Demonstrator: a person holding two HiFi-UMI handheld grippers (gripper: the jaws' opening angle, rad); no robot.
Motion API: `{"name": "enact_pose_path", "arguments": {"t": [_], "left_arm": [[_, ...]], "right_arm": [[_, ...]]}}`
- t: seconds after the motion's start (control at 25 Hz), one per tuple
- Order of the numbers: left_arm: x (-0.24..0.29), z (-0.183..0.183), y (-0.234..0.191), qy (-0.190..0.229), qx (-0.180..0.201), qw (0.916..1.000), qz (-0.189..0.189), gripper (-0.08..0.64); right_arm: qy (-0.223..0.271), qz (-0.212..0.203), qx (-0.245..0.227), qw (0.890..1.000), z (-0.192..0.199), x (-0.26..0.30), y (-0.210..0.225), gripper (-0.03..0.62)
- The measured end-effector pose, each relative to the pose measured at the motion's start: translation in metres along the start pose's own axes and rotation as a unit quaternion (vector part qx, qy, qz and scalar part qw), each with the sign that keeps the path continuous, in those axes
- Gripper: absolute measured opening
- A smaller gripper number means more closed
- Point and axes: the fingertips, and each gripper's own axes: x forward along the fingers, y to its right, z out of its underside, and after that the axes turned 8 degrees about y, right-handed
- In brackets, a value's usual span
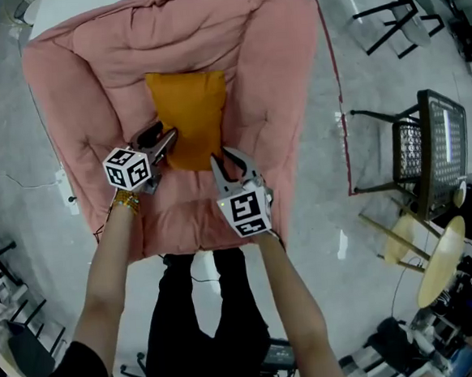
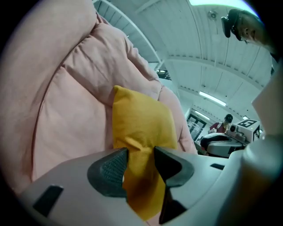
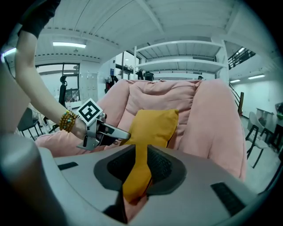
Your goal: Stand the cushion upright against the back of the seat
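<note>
Pinching a bunched fold of the orange cushion [image 1: 188, 114] between the pads of the left gripper [image 1: 169, 137], gripping at the cushion's near side edge. Clenching the right gripper [image 1: 230, 160] narrowly on the cushion's near corner. Holding the cushion straight ahead of both claws, rising away from the jaws and leaning on the pink seat [image 1: 286, 98] padding just beyond the tips.

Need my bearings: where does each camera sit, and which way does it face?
Head view: on the person's head, looking steeply down on seat, cushion, both arms, left gripper, right gripper.
Left gripper view: on left gripper, looking along its tongs at the seat back; cushion between them.
Right gripper view: on right gripper, facing the seat back; tongs pinch cushion.
All share the cushion.
</note>
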Motion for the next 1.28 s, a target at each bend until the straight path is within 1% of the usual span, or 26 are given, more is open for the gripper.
{"name": "enact_pose_path", "arguments": {"t": [0.08, 0.16, 0.28, 0.44, 0.52, 0.56, 0.68, 0.72, 0.8, 0.88, 0.96, 1.04, 1.12, 1.16, 1.2, 1.28], "left_arm": [[0.005, 0.0, 0.006, -0.005, 0.02, 0.9997, -0.008, 0.169], [0.007, 0.0, 0.01, -0.01, 0.041, 0.9988, -0.025, 0.124], [0.003, -0.003, 0.019, -0.011, 0.082, 0.9954, -0.049, 0.074], [-0.008, -0.017, 0.032, 0.016, 0.119, 0.99, -0.075, 0.046], [-0.014, -0.026, 0.035, 0.031, 0.127, 0.9876, -0.086, 0.038], [-0.018, -0.03, 0.034, 0.04, 0.122, 0.9873, -0.094, 0.037], [-0.034, -0.037, 0.018, 0.078, 0.072, 0.987, -0.12, 0.037], [-0.036, -0.038, 0.014, 0.088, 0.064, 0.9863, -0.124, 0.037], [-0.036, -0.035, 0.01, 0.098, 0.061, 0.985, -0.129, 0.038], [-0.039, -0.033, 0.006, 0.124, 0.041, 0.9811, -0.143, 0.037], [-0.048, -0.031, 0.001, 0.153, 0.021, 0.9748, -0.161, 0.037], [-0.053, -0.024, -0.007, 0.162, 0.007, 0.9703, -0.18, 0.038], [-0.053, -0.018, -0.014, 0.157, 0.009, 0.9674, -0.198, 0.051], [-0.052, -0.018, -0.015, 0.152, 0.018, 0.9671, -0.203, 0.071], [-0.051, -0.019, -0.014, 0.144, 0.031, 0.9677, -0.205, 0.095], [-0.05, -0.021, -0.009, 0.122, 0.059, 0.9696, -0.204, 0.117]], "right_arm": [[-0.002, 0.001, 0.01, 1.0, 0.007, -0.004, -0.002, 0.071], [-0.007, 0.001, 0.018, 1.0, 0.014, -0.008, -0.004, 0.071], [-0.014, -0.003, 0.022, 1.0, 0.02, -0.016, -0.008, 0.071], [-0.017, -0.006, 0.021, 1.0, 0.015, -0.023, -0.007, 0.071], [-0.015, -0.005, 0.019, 1.0, 0.01, -0.026, -0.005, 0.071], [-0.014, -0.004, 0.019, 1.0, 0.007, -0.027, -0.003, 0.071], [-0.007, -0.004, 0.017, 1.0, -0.001, -0.029, -0.005, 0.071], [-0.005, -0.005, 0.017, 1.0, -0.003, -0.029, -0.006, 0.071], [-0.003, -0.006, 0.015, 1.0, -0.003, -0.03, -0.009, 0.071], [-0.008, -0.009, 0.013, 1.0, 0.001, -0.031, -0.013, 0.071], [-0.013, -0.015, 0.012, 1.0, 0.007, -0.033, -0.018, 0.071], [-0.016, -0.019, 0.007, 1.0, 0.011, -0.036, -0.021, 0.071], [-0.019, -0.018, 0.004, 1.0, 0.014, -0.038, -0.022, 0.071], [-0.019, -0.017, 0.005, 1.0, 0.014, -0.038, -0.022, 0.071], [-0.019, -0.016, 0.006, 1.0, 0.015, -0.038, -0.022, 0.071], [-0.019, -0.014, 0.009, 1.0, 0.014, -0.04, -0.02, 0.071]]}}
